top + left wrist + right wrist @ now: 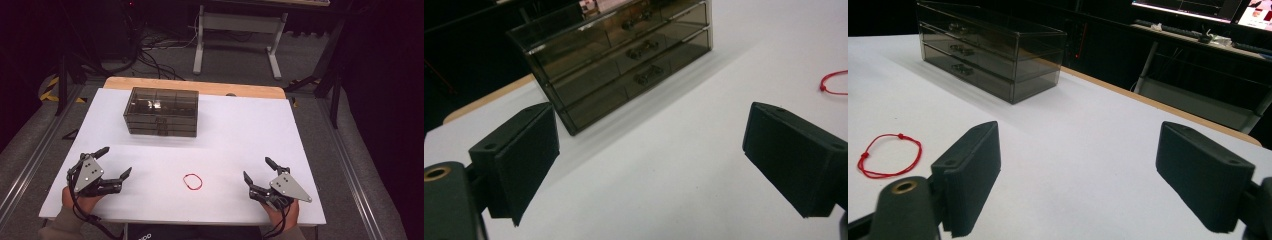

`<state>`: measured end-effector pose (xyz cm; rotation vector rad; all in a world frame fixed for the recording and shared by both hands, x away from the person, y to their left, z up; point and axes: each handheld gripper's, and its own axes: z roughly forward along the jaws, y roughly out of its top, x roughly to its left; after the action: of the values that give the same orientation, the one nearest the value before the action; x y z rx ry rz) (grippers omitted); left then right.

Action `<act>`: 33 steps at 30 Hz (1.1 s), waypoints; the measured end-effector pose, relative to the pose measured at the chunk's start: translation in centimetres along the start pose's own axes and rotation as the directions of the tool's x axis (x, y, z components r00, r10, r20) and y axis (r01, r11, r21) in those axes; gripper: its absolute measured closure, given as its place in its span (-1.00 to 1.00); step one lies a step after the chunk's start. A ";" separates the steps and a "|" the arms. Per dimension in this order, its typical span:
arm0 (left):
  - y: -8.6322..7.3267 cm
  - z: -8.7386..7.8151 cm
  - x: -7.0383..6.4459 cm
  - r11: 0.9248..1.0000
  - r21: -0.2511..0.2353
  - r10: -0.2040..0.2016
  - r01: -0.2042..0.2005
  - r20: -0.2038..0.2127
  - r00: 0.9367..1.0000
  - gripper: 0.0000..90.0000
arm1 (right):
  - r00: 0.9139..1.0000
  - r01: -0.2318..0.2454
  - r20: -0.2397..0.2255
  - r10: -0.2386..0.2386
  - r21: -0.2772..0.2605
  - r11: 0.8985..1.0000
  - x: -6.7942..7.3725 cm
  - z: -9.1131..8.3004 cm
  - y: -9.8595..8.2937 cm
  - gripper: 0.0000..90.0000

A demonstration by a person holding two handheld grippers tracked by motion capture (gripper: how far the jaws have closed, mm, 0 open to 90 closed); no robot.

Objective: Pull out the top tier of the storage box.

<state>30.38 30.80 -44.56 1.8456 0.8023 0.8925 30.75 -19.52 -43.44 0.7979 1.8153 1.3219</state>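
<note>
Left of the red string loop (193,181) the left gripper (116,162) rests wide open and empty, the smoky three-drawer box (161,112) stands well beyond the loop, nothing lies between, and the right gripper (257,170) rests right of it, likewise agape, empty.

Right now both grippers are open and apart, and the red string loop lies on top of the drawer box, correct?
Not quite. The red string loop lies on the white table, between the left gripper and right gripper, well in front of the drawer box. The high view shows it.
</note>
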 end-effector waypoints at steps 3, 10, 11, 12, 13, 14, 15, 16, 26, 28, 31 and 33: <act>-0.2 0.1 0.0 1.000 0.016 -0.001 0.001 -0.015 1.000 -0.77 | 1.000 -0.003 0.006 0.003 -0.003 1.000 -0.3 0.3 -0.1 -0.58; -0.1 0.8 -1.0 0.997 0.054 0.064 -0.063 -0.010 0.998 -0.73 | 1.000 0.000 0.022 0.000 0.004 1.000 -0.8 0.8 -0.2 -0.57; 0.1 1.0 -1.2 0.996 0.054 0.069 -0.068 -0.008 0.998 -0.72 | 1.000 0.005 0.022 -0.005 0.007 1.000 -0.8 0.9 -0.3 -0.57; 0.3 1.4 -1.3 0.995 0.057 0.081 -0.080 -0.018 0.997 -0.70 | 1.000 0.005 0.021 -0.005 0.009 1.000 -0.8 0.9 -0.4 -0.56; 0.6 1.8 -1.4 0.994 0.055 0.094 -0.092 -0.027 0.995 -0.68 | 1.000 0.002 0.022 -0.002 0.013 1.000 -0.8 0.9 -0.4 -0.56; 0.9 2.3 -1.4 0.995 0.049 0.093 -0.092 -0.028 0.995 -0.67 | 1.000 -0.002 0.023 0.001 0.015 1.000 -0.8 0.9 -0.5 -0.56; 1.2 2.8 -1.4 0.993 0.053 0.109 -0.107 -0.038 0.993 -0.65 | 1.000 -0.006 0.025 0.006 0.015 1.000 -0.9 0.8 -0.5 -0.56; 1.4 3.4 -1.5 0.991 0.063 0.124 -0.121 -0.042 0.991 -0.64 | 1.000 -0.004 0.026 0.004 0.014 1.000 -0.9 0.8 -0.5 -0.56; 3.1 7.9 -1.4 0.989 0.056 0.142 -0.138 -0.062 0.988 -0.43 | 0.999 0.005 0.032 -0.006 0.036 0.999 -0.9 0.8 -0.8 -0.56; 3.2 8.3 -1.3 0.988 0.054 0.149 -0.145 -0.070 0.986 -0.35 | 0.999 0.006 0.035 -0.007 0.036 0.999 -0.9 0.8 -0.8 -0.56; 3.8 9.6 -1.1 0.992 0.047 0.123 -0.117 -0.141 0.982 -0.20 | 0.999 0.011 0.043 -0.013 0.042 0.999 -0.9 0.8 -0.9 -0.57; 4.2 10.2 -1.0 0.993 0.037 0.113 -0.108 -0.169 0.979 -0.13 | 0.999 0.014 0.047 -0.016 0.049 0.999 -0.9 1.0 -0.9 -0.57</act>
<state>39.06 23.85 -44.31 1.8705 0.8266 1.1279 31.97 -20.01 -44.35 0.8332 1.8190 1.2431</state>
